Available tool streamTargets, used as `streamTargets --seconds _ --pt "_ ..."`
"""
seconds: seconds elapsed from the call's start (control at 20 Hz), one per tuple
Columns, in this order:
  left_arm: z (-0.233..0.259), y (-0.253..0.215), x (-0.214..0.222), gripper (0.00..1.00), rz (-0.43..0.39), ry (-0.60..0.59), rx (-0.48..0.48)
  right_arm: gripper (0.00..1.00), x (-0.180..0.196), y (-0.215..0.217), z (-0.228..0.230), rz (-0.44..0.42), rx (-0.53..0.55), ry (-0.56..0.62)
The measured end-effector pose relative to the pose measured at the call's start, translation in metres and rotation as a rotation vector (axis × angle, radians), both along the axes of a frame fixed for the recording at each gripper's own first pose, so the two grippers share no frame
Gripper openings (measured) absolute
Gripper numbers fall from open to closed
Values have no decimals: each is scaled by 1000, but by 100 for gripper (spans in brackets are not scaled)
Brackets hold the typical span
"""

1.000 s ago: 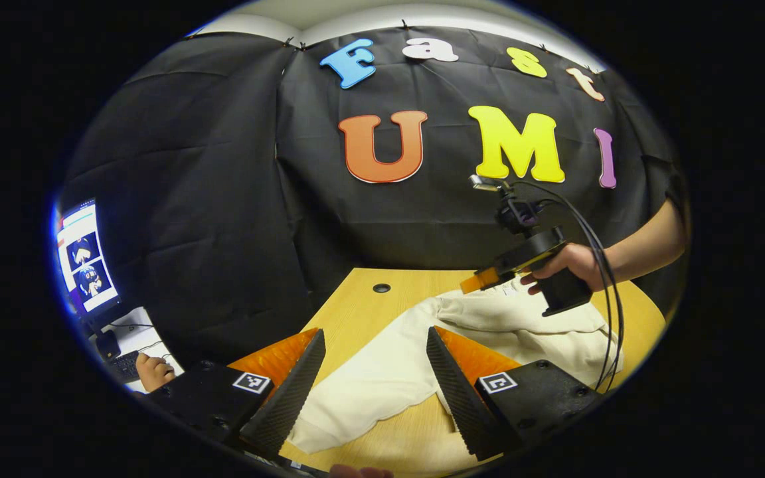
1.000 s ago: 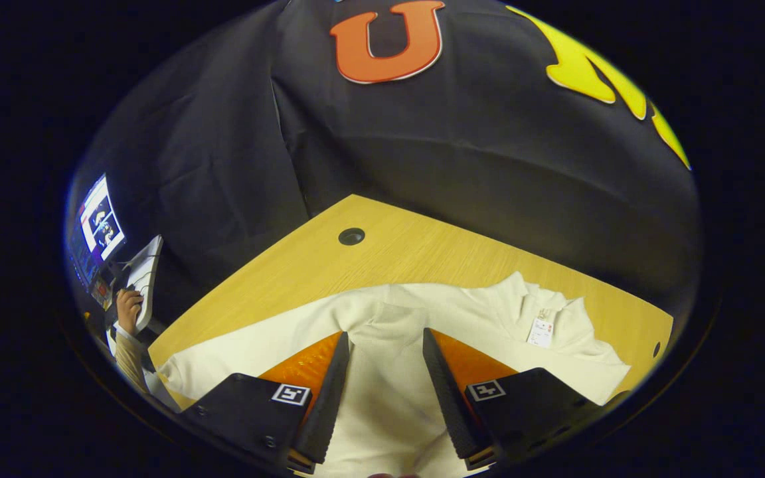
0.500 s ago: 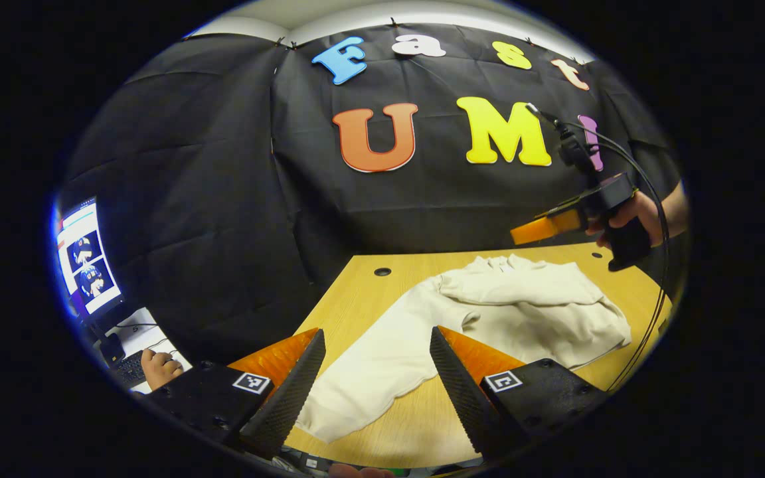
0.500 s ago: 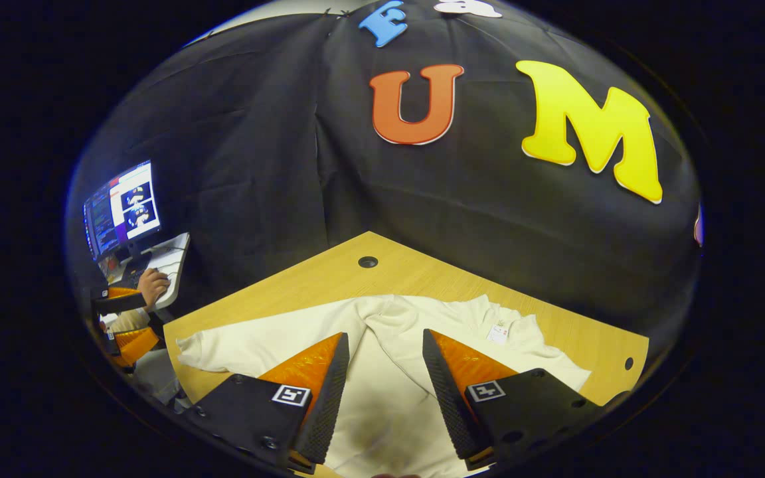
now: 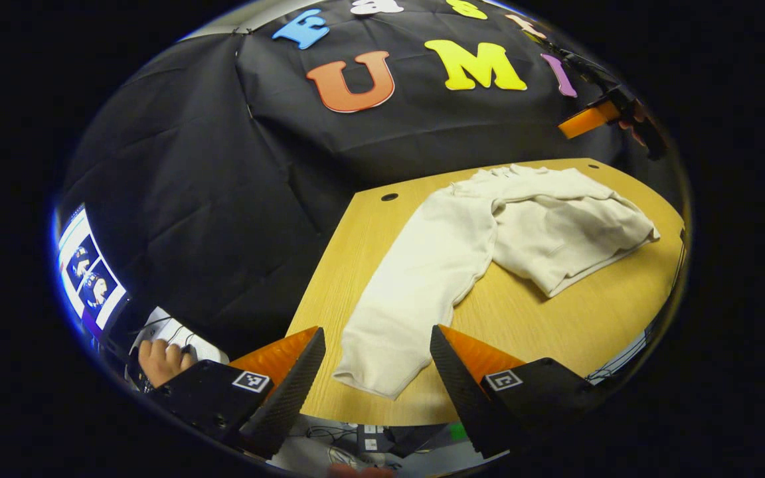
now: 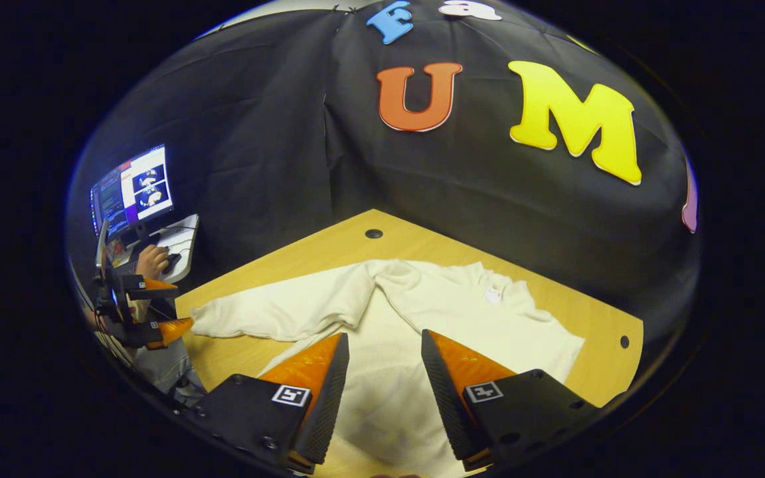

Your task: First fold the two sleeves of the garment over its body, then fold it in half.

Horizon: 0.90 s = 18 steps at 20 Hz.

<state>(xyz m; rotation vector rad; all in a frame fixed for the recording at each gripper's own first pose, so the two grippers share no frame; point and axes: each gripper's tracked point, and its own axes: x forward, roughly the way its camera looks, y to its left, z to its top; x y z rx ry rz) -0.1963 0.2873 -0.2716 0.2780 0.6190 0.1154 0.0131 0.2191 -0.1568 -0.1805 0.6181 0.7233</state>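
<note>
The right gripper has let go and lifted clear, leaving one sleeve folded across the body of the garment, so the first fold looks done. The left gripper has swung down over the other sleeve — long, soft, cream knit, lying straight on the smooth wooden table. Both sets of jaws stand apart, empty.

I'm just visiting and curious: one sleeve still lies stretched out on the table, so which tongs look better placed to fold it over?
Left, probably. The left tongs hang open right above the cuff of the outstretched sleeve; the right tongs hover over the garment's body.
</note>
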Motion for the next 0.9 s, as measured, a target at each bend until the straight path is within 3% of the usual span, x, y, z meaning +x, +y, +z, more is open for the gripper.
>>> streamTargets --seconds 0.2,0.5,0.6,0.7,0.8,0.9 --pt "-34 21 2 100 15 64 -68 70 -28 -16 -19 -21 -38 59" --pt "-56 23 0 99 -16 128 -167 70 -22 -31 -12 -90 -25 59" --pt "-61 15 -1 99 -9 145 -269 70 -20 -33 -10 -113 -7 66" --pt "-63 14 -2 83 32 176 -343 70 -23 -34 -9 -125 1 65" --pt "-63 12 -2 80 6 207 -325 70 -27 -34 -9 -125 2 62" --pt "-63 5 1 66 -41 220 -321 70 -30 -35 -10 -121 -2 59"
